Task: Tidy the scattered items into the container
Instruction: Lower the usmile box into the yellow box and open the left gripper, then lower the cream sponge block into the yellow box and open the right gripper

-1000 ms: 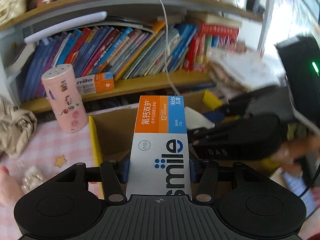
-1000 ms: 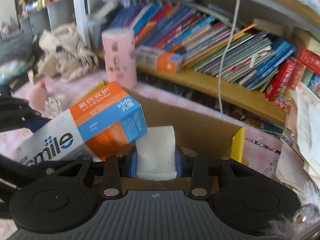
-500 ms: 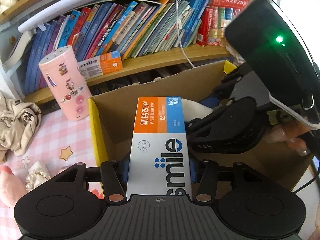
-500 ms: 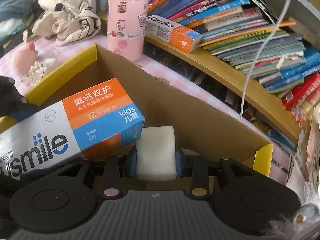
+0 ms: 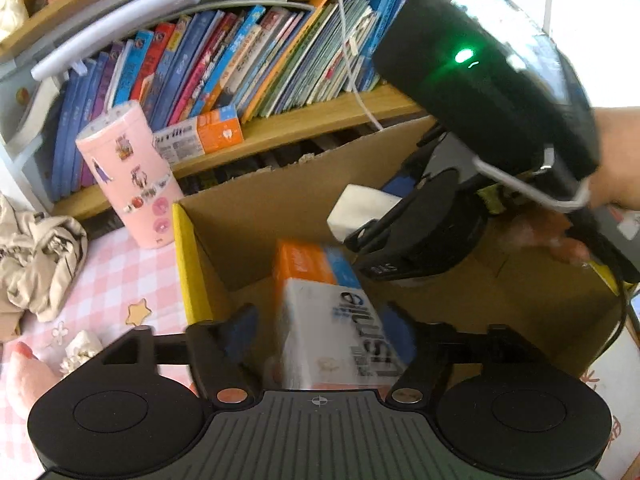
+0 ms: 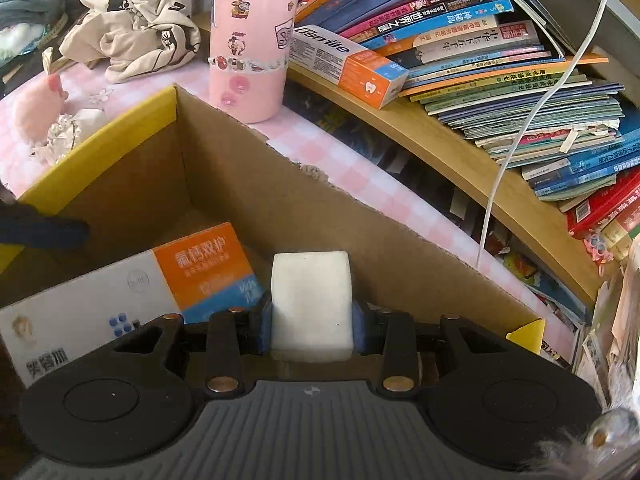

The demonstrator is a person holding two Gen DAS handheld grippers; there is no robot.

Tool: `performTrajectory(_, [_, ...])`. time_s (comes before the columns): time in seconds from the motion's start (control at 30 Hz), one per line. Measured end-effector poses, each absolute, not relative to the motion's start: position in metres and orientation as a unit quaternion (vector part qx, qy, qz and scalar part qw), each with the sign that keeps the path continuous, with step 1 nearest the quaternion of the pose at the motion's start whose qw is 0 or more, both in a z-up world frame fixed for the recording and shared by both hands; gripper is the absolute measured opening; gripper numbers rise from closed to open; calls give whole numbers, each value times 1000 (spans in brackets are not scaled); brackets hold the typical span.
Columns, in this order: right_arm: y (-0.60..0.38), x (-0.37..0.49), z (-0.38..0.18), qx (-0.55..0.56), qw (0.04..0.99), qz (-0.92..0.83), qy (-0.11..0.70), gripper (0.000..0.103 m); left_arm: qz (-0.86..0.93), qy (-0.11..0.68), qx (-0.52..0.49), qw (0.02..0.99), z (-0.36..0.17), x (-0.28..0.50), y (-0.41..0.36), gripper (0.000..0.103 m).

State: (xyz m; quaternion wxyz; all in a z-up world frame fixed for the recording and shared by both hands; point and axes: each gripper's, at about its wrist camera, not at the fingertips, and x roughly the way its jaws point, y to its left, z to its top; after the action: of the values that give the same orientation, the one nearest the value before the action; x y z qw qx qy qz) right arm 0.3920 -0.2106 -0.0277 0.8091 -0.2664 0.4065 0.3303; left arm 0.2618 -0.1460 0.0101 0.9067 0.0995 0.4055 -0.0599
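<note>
while the left tongs (image 5: 318,326) stand wide, their blue pads apart from the toothpaste box (image 5: 324,320), this box lies blurred between them, inside the cardboard box (image 5: 280,200). the right tongs (image 6: 312,320) are narrow and hold the white block (image 6: 311,304) firmly between the pads, above the inside of the cardboard box. just left of the right tongs lies the toothpaste box. beyond both tongs, past the far wall, a pink canister (image 6: 254,40) stands on the desk (image 6: 120,92) with the pink check cloth. behind it, a shelf (image 6: 440,136) carries books and a second toothpaste box (image 6: 348,64).
</note>
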Motion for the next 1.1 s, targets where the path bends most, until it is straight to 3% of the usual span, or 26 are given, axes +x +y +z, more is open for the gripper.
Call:
performTrajectory(0.13, [-212, 392, -27, -264, 812, 329, 405, 36, -58, 386, 105, 915, 20, 250, -144, 80])
performTrajectory(0.27, [-216, 390, -22, -253, 824, 325, 390, 58, -54, 361, 87, 927, 34, 231, -135, 85])
performTrajectory(0.43, [-223, 384, -5, -236, 835, 327, 375, 64, -59, 329, 69, 940, 45, 208, -128, 92])
performTrajectory(1.0, [-248, 311, 30, -202, 874, 288, 334, 75, -64, 294, 61, 952, 56, 148, -110, 94])
performTrajectory(1.1, [-255, 294, 37, -187, 884, 274, 330, 83, -68, 295, 53, 952, 58, 136, -101, 94])
